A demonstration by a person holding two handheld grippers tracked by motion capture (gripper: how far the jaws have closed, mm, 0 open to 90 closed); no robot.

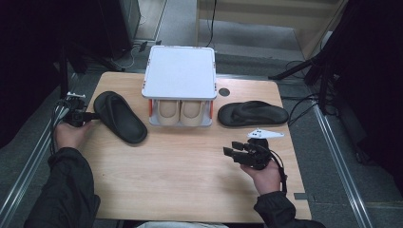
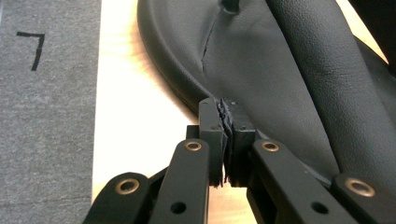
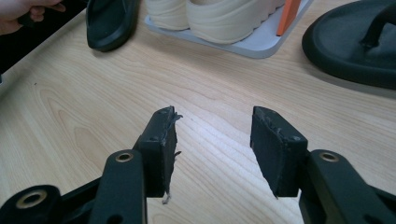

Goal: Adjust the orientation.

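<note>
Black slide | left tongs clenched on its edge | right tongs released | shoe rack beside

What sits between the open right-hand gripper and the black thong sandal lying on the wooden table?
Nothing visible does. The right gripper hovers with its jaws apart over bare wooden table, and the black thong sandal lies beyond it beside the white two-tier shoe rack, with open tabletop between them.
</note>
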